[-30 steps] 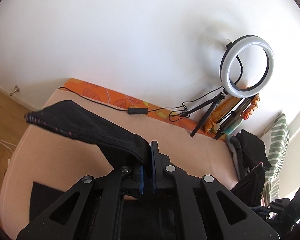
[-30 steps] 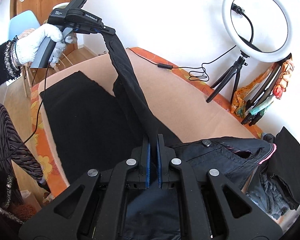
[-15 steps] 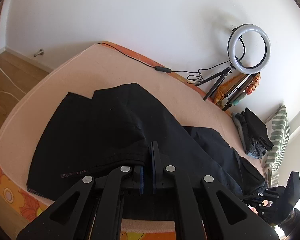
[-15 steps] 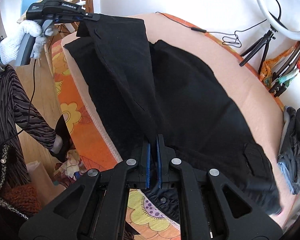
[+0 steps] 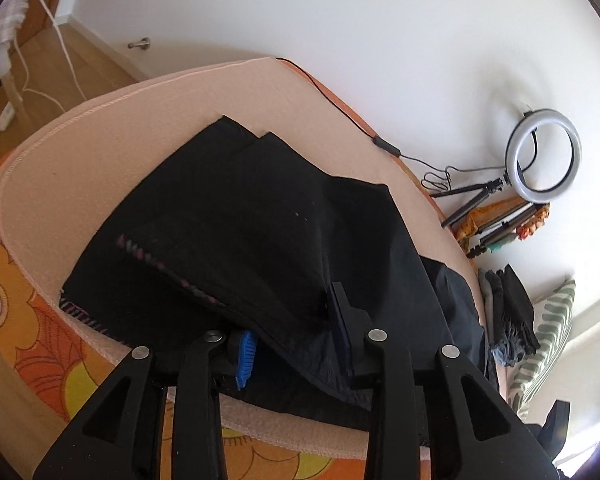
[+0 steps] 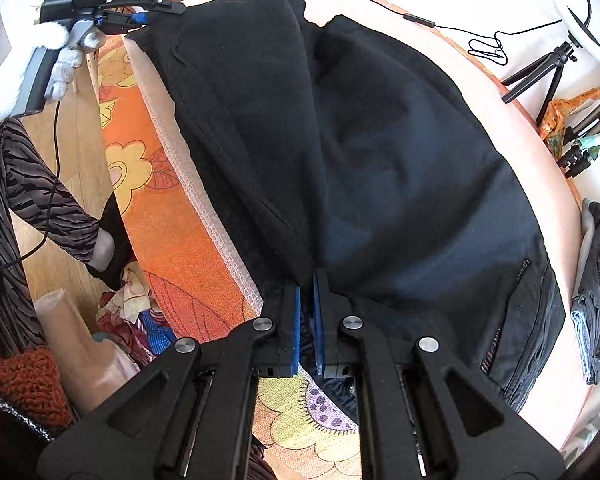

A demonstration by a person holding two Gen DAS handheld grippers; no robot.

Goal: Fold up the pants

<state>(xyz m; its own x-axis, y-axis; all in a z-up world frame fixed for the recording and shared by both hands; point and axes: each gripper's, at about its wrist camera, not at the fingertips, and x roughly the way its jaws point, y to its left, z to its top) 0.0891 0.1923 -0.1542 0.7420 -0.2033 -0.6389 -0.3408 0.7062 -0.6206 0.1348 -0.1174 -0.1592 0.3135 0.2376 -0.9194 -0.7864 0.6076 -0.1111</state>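
Note:
Black pants (image 6: 400, 152) lie spread on the peach blanket (image 5: 112, 120) of a bed, one leg folded over the other. My left gripper (image 5: 296, 320) has its jaws spread, with the hem of the upper leg (image 5: 236, 248) draped loosely over them; it also shows in the right wrist view (image 6: 156, 12) at the bed's near left edge. My right gripper (image 6: 307, 284) is shut on the pants' edge near the waist, at the bed's front edge.
A ring light on a tripod (image 5: 540, 160) with its cable stands at the far wall. A pile of folded clothes (image 5: 508, 312) and a striped pillow (image 5: 552, 328) lie at the right. An orange flowered sheet (image 6: 172, 184) hangs down the bedside.
Both grippers have come down toward the bed's near edge, laying the lifted pant leg over the other one. The left gripper's jaws have opened.

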